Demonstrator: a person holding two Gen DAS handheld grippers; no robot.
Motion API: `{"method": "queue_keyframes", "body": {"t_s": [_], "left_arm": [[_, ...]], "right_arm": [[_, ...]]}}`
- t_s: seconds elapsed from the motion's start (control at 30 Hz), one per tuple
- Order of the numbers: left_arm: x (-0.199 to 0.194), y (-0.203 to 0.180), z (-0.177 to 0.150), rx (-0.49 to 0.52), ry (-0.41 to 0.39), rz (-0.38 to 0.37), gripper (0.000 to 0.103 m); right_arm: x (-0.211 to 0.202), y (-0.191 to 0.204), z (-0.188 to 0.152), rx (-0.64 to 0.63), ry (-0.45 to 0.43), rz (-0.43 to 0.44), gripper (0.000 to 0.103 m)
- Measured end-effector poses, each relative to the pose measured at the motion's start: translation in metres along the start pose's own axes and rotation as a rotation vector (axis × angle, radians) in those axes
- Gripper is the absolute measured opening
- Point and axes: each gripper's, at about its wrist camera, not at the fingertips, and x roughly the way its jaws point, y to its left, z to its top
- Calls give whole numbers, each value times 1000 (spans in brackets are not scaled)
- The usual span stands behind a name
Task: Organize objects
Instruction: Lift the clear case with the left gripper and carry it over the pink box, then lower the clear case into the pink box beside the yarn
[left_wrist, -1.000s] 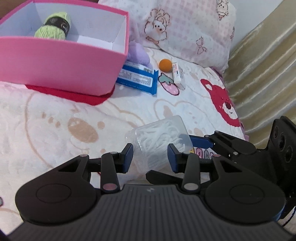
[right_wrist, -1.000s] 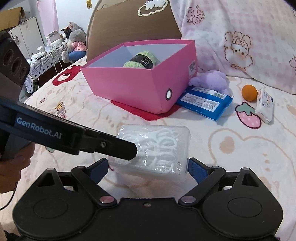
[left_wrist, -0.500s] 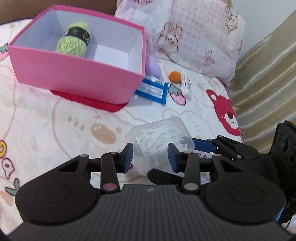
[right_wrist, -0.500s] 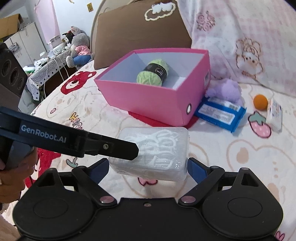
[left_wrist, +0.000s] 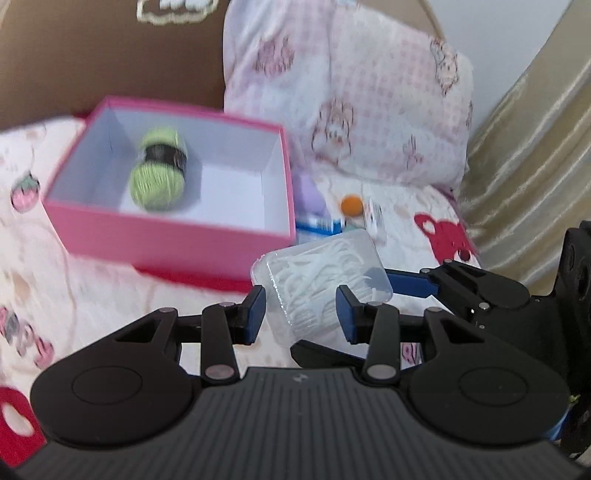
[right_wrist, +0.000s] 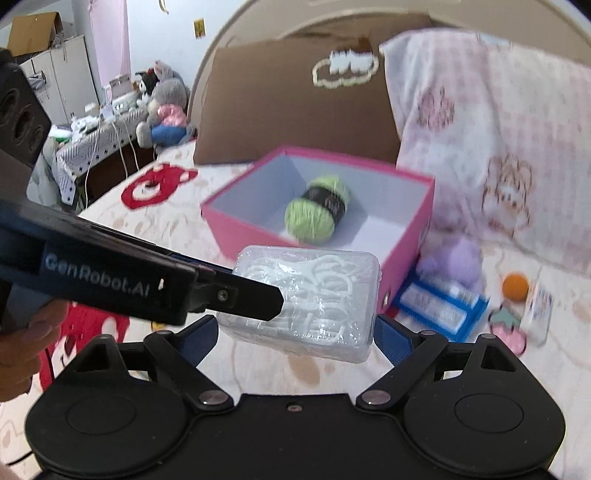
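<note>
Clear box (right_wrist: 306, 302) of white picks hung clamped between both my grippers, left (left_wrist: 301, 310) narrow across its short side, right (right_wrist: 295, 332) wide along its length; pink bin (right_wrist: 410, 236) lay just ahead.

A home bedroom. A bed (right_wrist: 258, 354) under a cartoon-bear blanket fills the view, with a pink checked pillow (right_wrist: 509, 147) and brown cushion (right_wrist: 280, 107) at its head edge. Stuffed toys (right_wrist: 166, 107) sit beyond its far corner.
</note>
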Motion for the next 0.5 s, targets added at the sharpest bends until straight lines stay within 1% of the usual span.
{"method": "queue_keyframes", "body": {"t_s": [0.2, 0.37, 0.43, 0.47, 0.5], "left_arm": [[-2, 8, 38, 1, 1, 31, 40], [12, 22, 75, -1, 34, 49, 40], [22, 30, 90, -7, 35, 36, 38], [27, 33, 97, 21, 32, 30, 39], [33, 38, 105, 22, 23, 29, 40]], "right_arm": [[11, -2, 35, -11, -5, 5, 93], [31, -7, 67, -13, 31, -14, 92], [42, -9, 81, -12, 41, -44, 92], [46, -9, 86, -13, 43, -69, 92], [53, -7, 92, -32, 39, -105, 92]]}}
